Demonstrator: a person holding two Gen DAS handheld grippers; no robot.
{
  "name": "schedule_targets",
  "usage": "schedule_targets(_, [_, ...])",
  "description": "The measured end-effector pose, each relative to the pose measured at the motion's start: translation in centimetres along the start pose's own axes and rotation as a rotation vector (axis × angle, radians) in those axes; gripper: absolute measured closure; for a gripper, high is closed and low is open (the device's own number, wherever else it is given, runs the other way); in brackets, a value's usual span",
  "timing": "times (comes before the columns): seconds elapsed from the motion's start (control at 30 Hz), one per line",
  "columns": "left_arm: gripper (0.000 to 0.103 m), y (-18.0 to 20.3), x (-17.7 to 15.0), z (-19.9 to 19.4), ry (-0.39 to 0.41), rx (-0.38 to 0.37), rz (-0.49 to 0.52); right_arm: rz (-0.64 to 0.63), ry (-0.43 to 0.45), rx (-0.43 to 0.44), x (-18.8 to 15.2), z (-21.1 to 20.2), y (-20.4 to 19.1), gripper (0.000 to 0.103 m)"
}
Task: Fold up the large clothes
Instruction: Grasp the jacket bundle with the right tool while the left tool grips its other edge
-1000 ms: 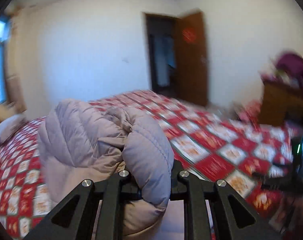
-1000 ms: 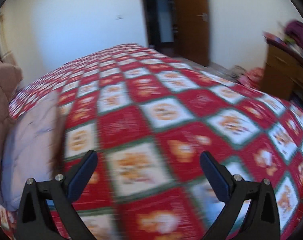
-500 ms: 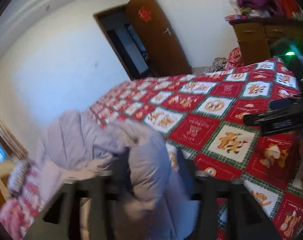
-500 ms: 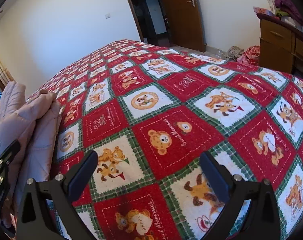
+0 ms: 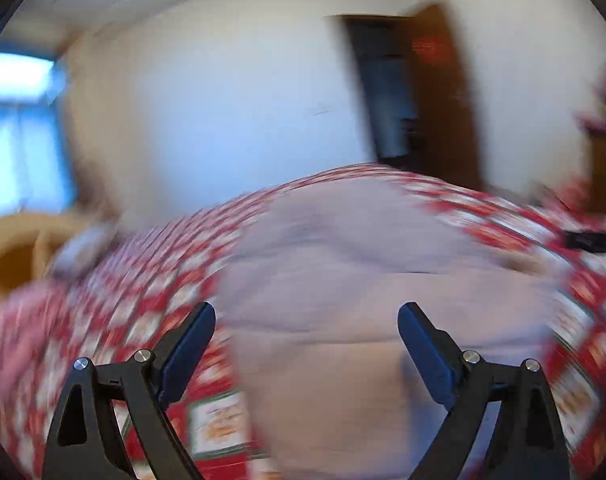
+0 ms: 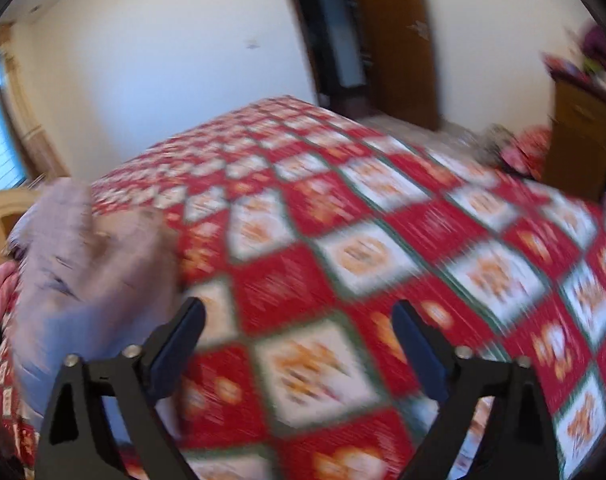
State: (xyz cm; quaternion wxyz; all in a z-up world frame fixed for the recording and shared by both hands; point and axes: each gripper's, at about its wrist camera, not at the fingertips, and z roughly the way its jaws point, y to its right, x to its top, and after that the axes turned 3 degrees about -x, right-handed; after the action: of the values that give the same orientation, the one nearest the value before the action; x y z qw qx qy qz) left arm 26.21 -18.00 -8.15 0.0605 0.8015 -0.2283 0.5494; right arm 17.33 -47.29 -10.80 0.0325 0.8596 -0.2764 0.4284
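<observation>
- Showing heavy motion blur in both views, leaving small detail unreadable.
- Left gripper (image 5: pixel 306 350) sitting at bottom centre of the left view, fingers (image 5: pixel 189 346) spreading wide and gripping nothing.
- Jacket (image 5: pixel 367 280), a pale lilac padded one, lying on the bed (image 5: pixel 151 292) and filling the middle and lower middle of the left view, showing between and beyond the spread fingers.
- Lying apart from both left fingers as far as the blur allows telling.
- Red-and-white checked quilt covering the bed, showing to the left and right of the jacket.
- Dark bar (image 5: pixel 595 240) poking in at the right edge of the left view, too blurred to identify.
- Right gripper (image 6: pixel 299 340) sitting at bottom centre of the right view, fingers (image 6: pixel 413 340) also spreading wide and holding nothing.
- Hovering over bare quilt (image 6: pixel 343 248), which is filling the centre and right of that view.
- Jacket (image 6: pixel 87 264) heaping up at the left of the right view, just beside the left finger; touching or not, impossible to tell.
- Door (image 6: pixel 395 40) standing open at the top of the right view, with a white wall (image 6: pixel 163 72) to its left.
- Window (image 5: pixel 19 132) glowing at the upper left of the left view.
- Dresser (image 6: pixel 583 136) standing at the right edge of the right view.
</observation>
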Motion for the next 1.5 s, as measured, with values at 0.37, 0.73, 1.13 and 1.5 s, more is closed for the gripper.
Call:
schedule_targets(0.37, [0.01,-11.9,0.1,10.7,-0.156,0.253,-0.417,-0.211,0.018,0.23,8.6,3.1,-21.5,0.041])
schedule_targets(0.73, [0.01,-1.4,2.4,14.8,-0.164,0.142,-0.119,-0.118,-0.162,0.059,3.6,12.5,-15.7,0.065])
schedule_targets(1.13, [0.003,-1.0,-0.6,17.6,-0.199,0.152,-0.155,-0.075,-0.146,0.118,1.3,14.5,-13.7,0.065])
schedule_targets(1.5, [0.002,-1.1,-1.7,19.3,-0.252,0.102,-0.195,-0.069,-0.144,0.091,0.4,16.0,-13.6,0.065])
